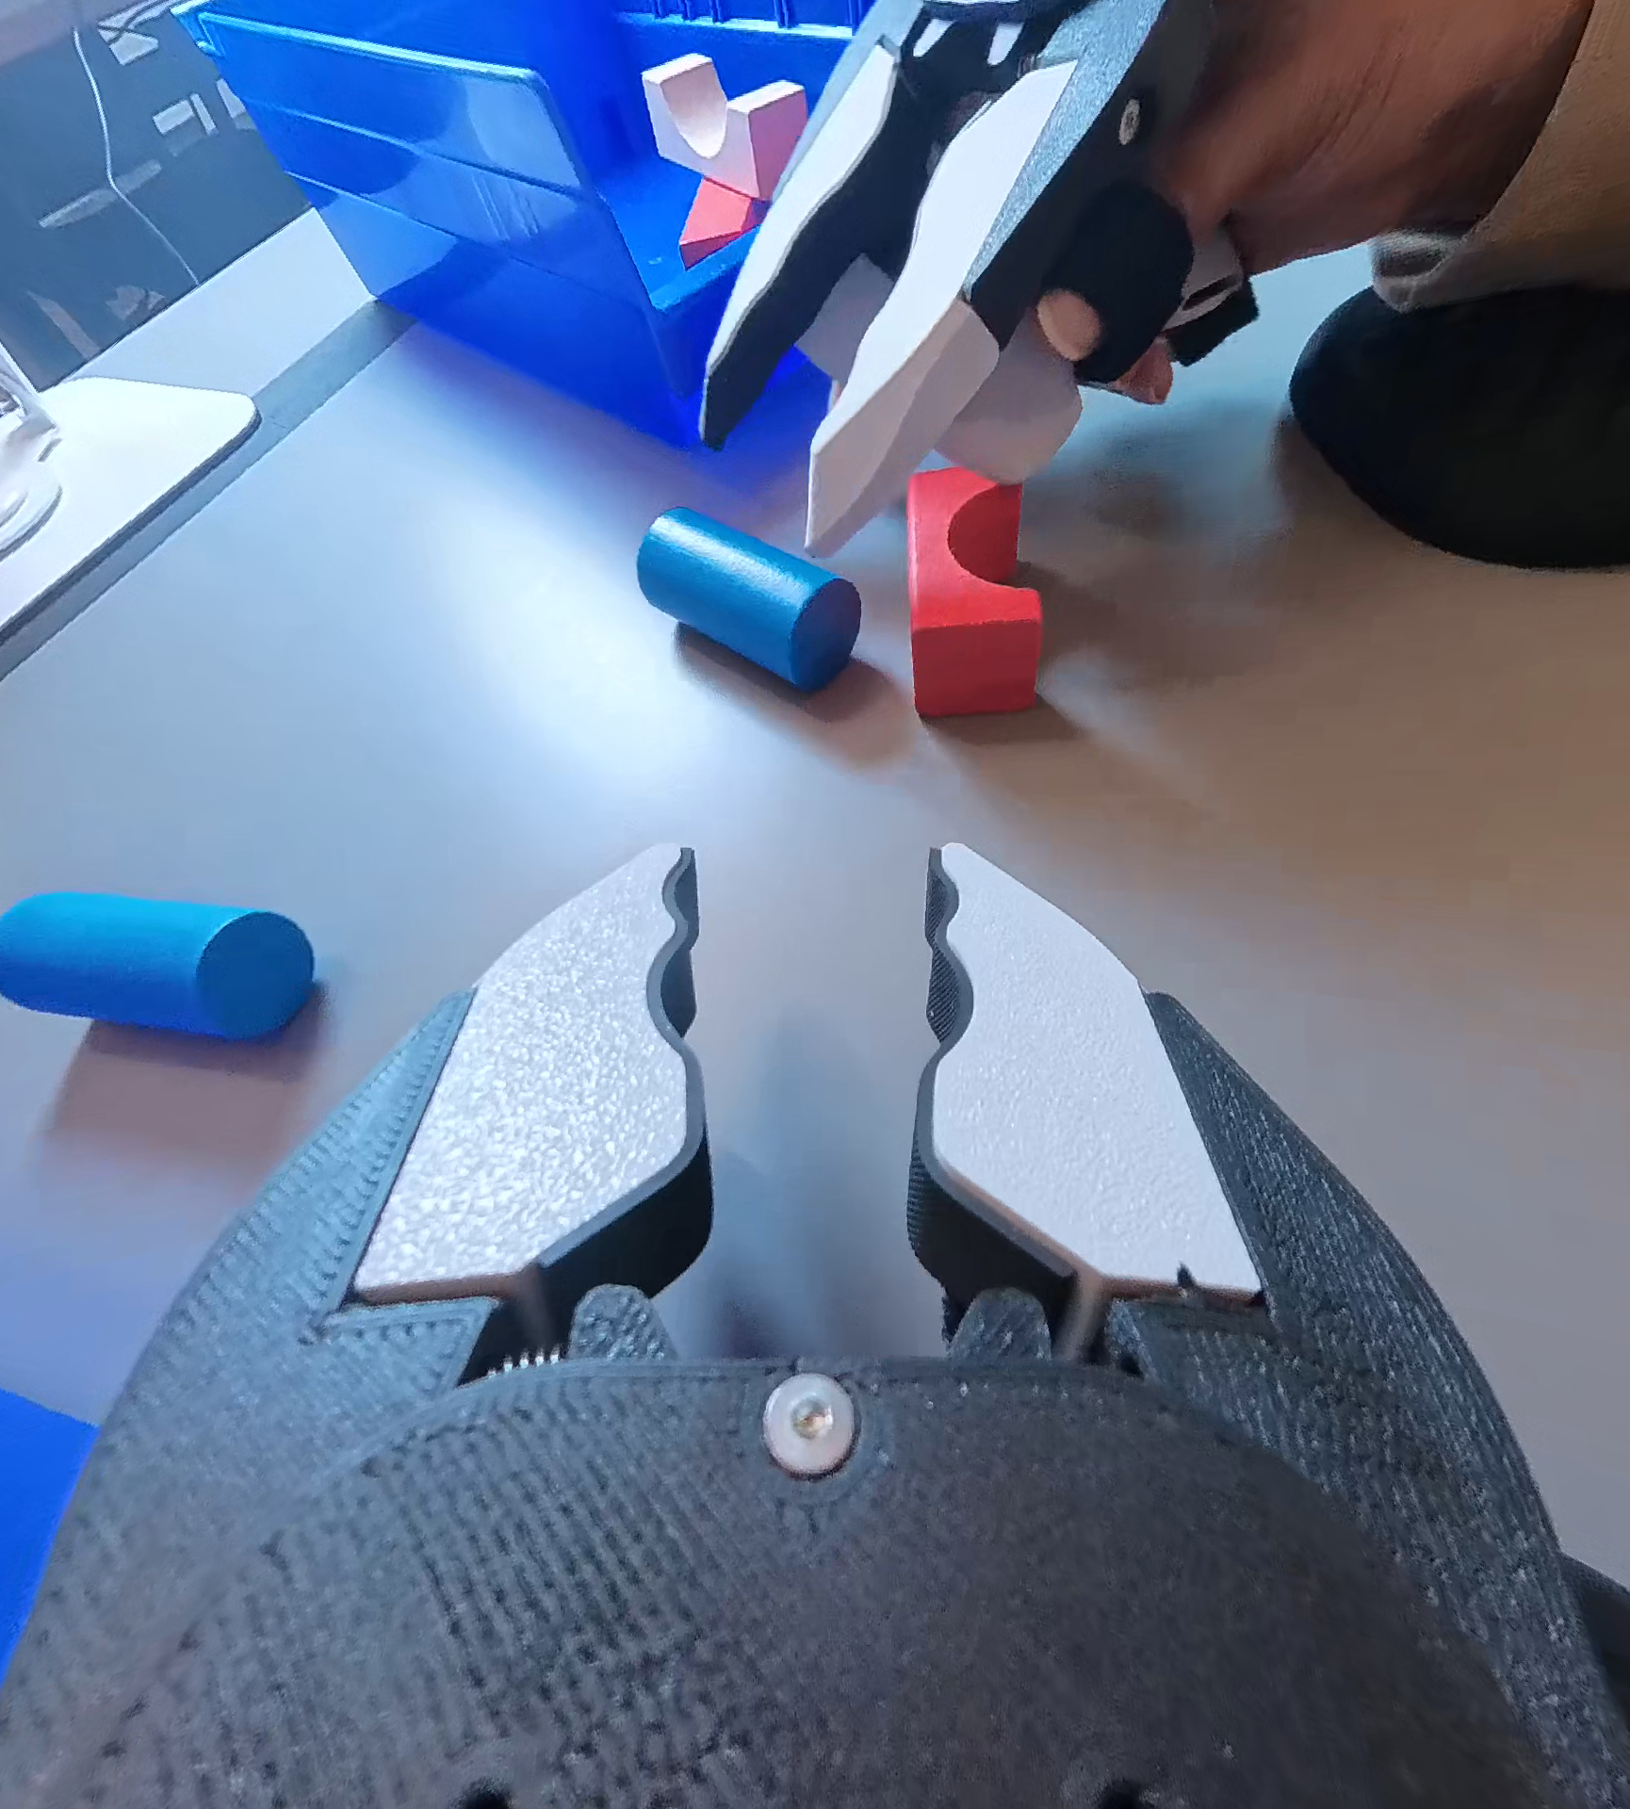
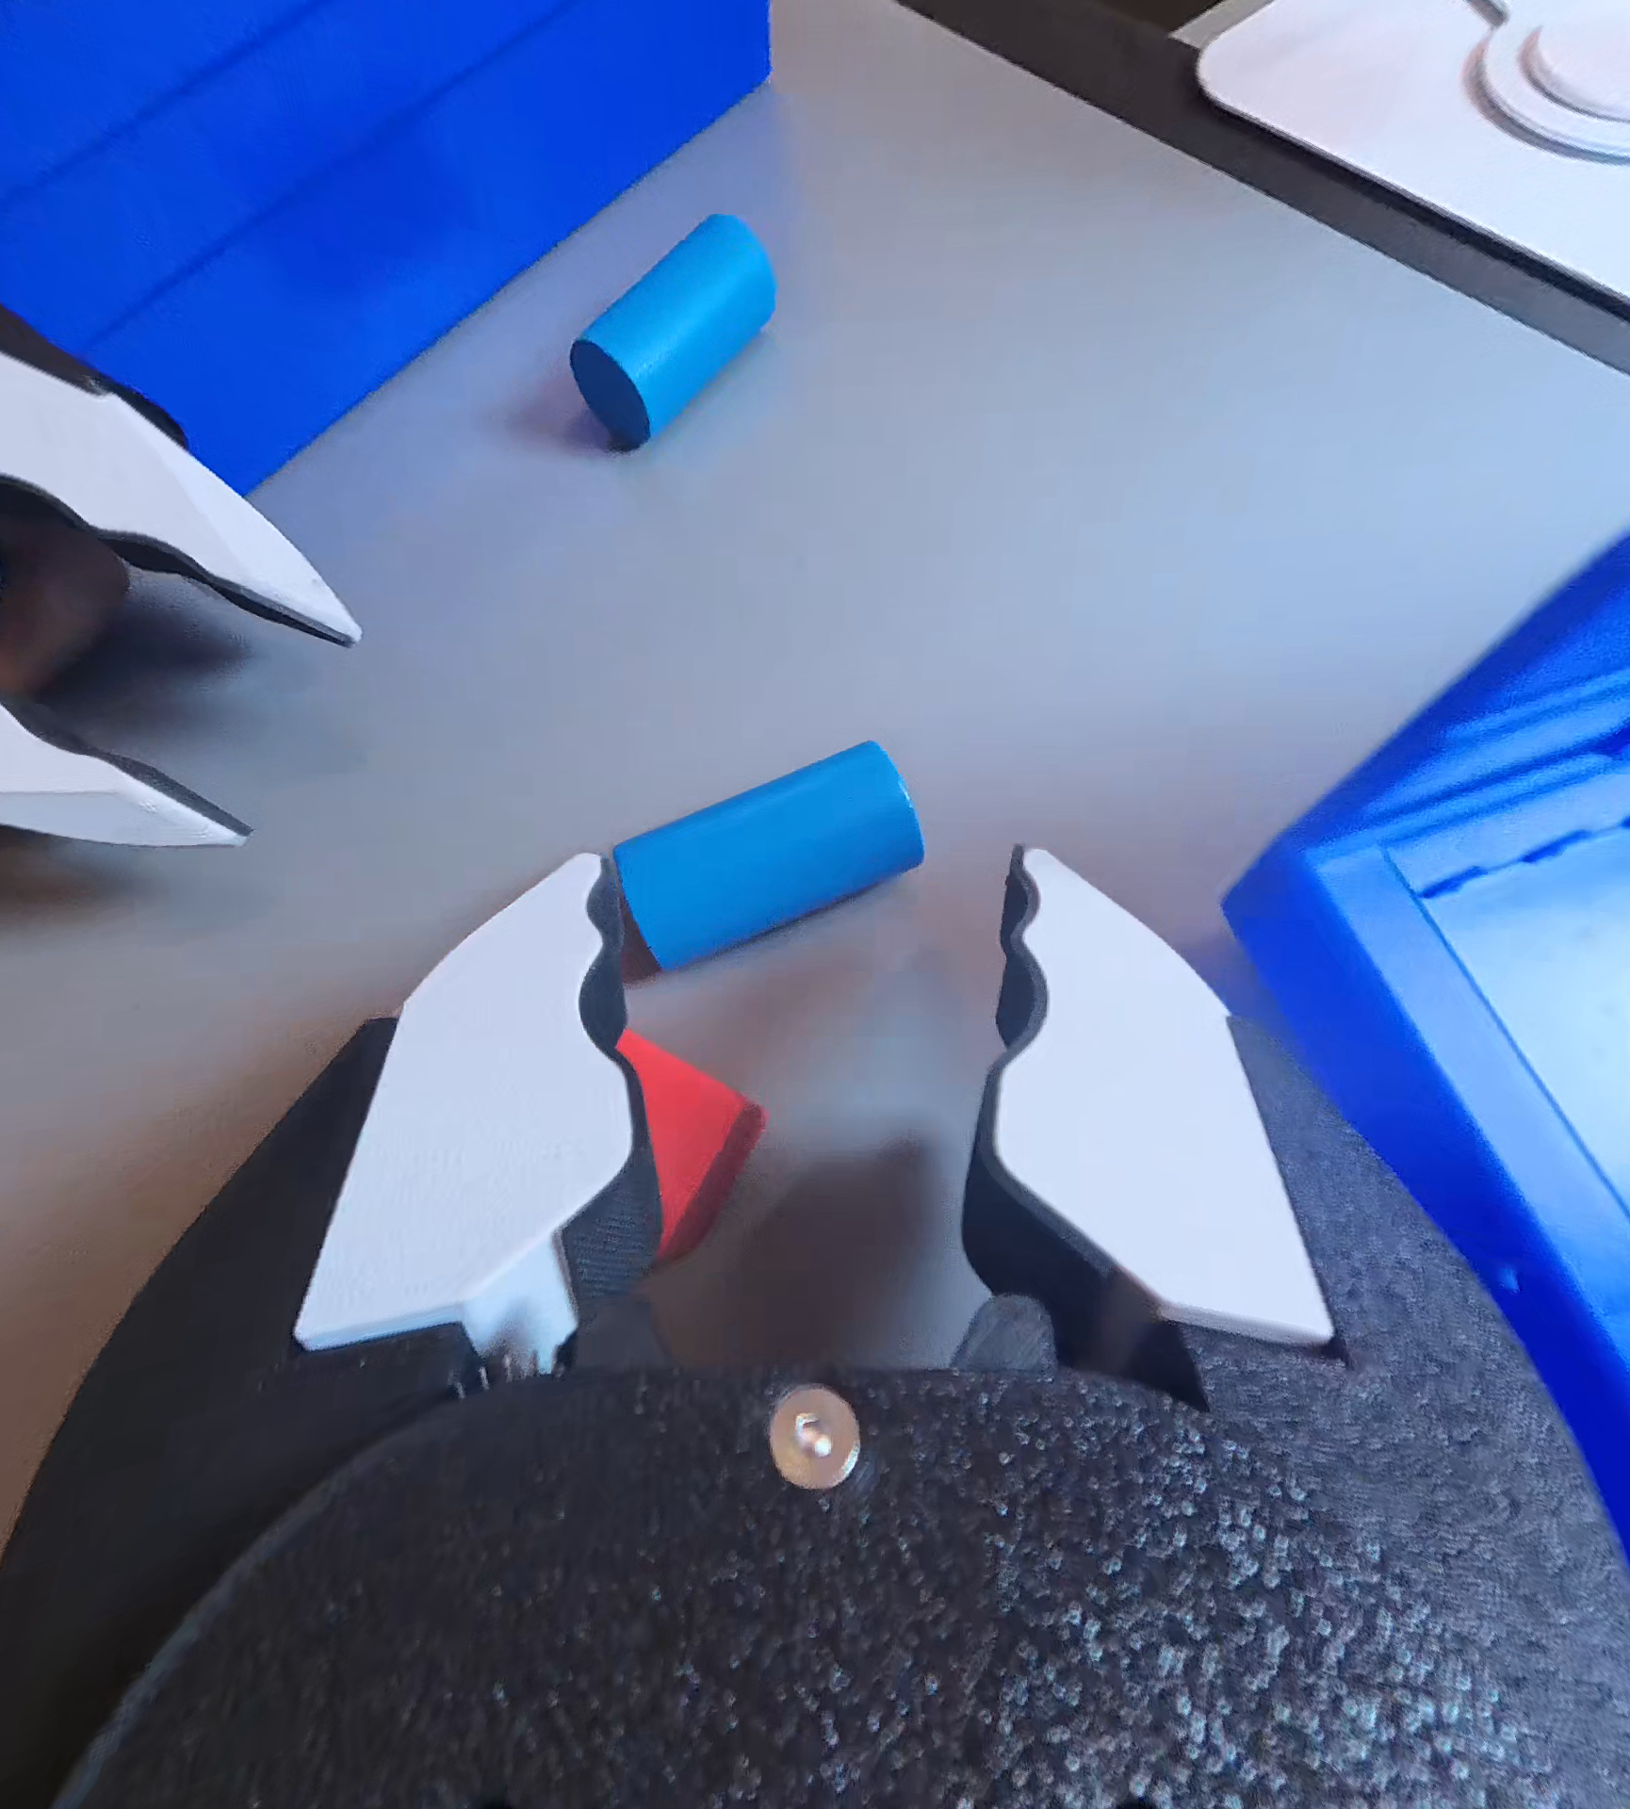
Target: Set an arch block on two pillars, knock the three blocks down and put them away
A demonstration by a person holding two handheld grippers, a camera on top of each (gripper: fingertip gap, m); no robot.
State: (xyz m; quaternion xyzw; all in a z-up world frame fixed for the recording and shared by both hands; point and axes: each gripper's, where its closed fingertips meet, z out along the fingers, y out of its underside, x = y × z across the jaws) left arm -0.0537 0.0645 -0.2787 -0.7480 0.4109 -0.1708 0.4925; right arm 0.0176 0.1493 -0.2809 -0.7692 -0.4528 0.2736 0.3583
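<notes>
All three blocks lie toppled on the grey table (image 1: 1183, 881). The red arch block (image 1: 973, 607) rests on its side beside one blue cylinder (image 1: 747, 597). The second blue cylinder (image 1: 150, 964) lies apart at the left. My left gripper (image 1: 811, 861) is open and empty, low over bare table short of the blocks. My right gripper (image 2: 811, 861) is open and empty, angled down over the arch (image 2: 694, 1145) and the near cylinder (image 2: 767, 866), which lies at its fingertips. The far cylinder (image 2: 674, 328) lies beyond. The right gripper also shows in the left wrist view (image 1: 767, 489), and the left gripper in the right wrist view (image 2: 297, 734).
A blue bin (image 1: 498, 196) stands behind the blocks and holds a pale arch block (image 1: 703, 108) and a red block (image 1: 723, 220). A second blue bin (image 2: 302, 147) stands near the far cylinder. A white monitor base (image 1: 57, 460) sits at the left edge. A dark round object (image 1: 1526, 440) lies at the right. Between my right fingertips and the dark round object (image 1: 1526, 440) there is roughly 15 centimetres.
</notes>
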